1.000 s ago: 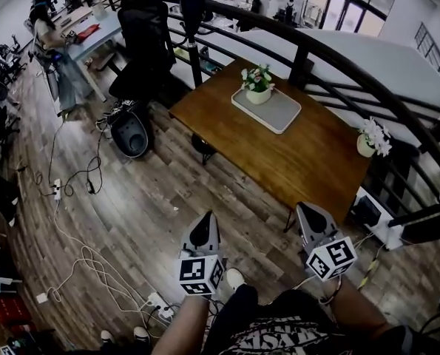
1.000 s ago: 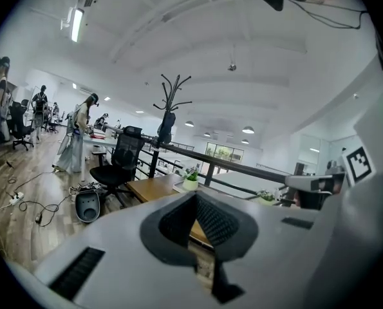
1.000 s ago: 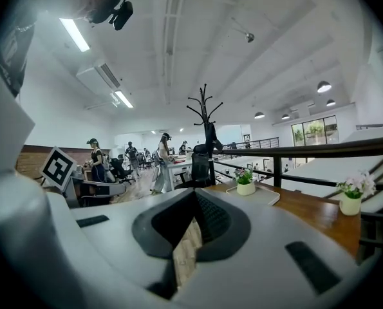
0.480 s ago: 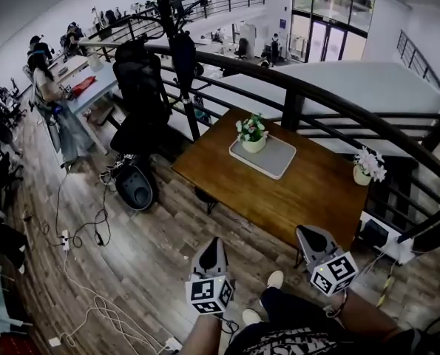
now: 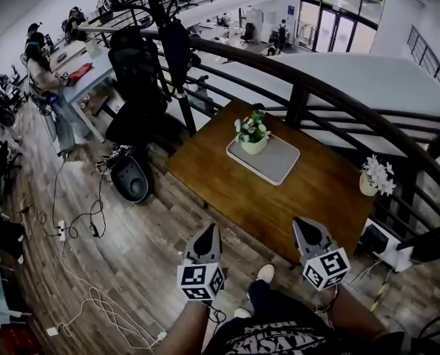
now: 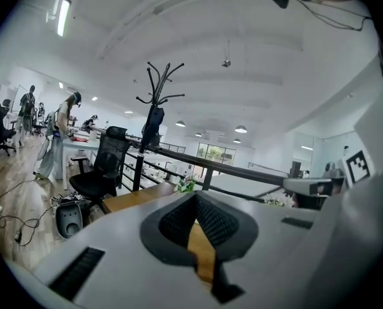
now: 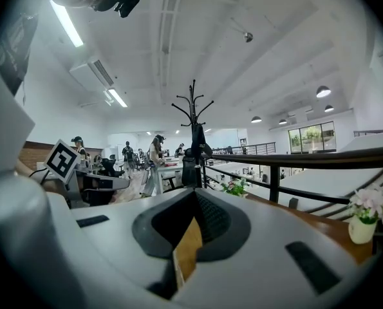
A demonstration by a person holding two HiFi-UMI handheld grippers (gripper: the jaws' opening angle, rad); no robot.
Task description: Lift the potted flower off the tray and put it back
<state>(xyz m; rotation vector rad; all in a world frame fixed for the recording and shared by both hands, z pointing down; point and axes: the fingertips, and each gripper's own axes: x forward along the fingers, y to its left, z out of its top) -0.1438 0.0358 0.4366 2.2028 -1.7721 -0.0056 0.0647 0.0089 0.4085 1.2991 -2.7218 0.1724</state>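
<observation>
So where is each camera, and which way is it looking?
Head view: on the person's head, facing steeply down at table, tray and potted flower; left gripper, right gripper and legs show.
Left gripper view: on that gripper, facing along its shut jaws toward the table.
Right gripper view: the same, over its own shut jaws.
Both gripper views share the potted flower and coat rack.

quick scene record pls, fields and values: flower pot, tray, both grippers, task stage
potted flower: upright on the tray, at its far left corner
tray: on the wooden table
second flower pot: table's right edge, off the tray
left gripper: shut, empty, short of the table
right gripper: shut, empty, at the table's near edge
task stage: lift not yet begun
</observation>
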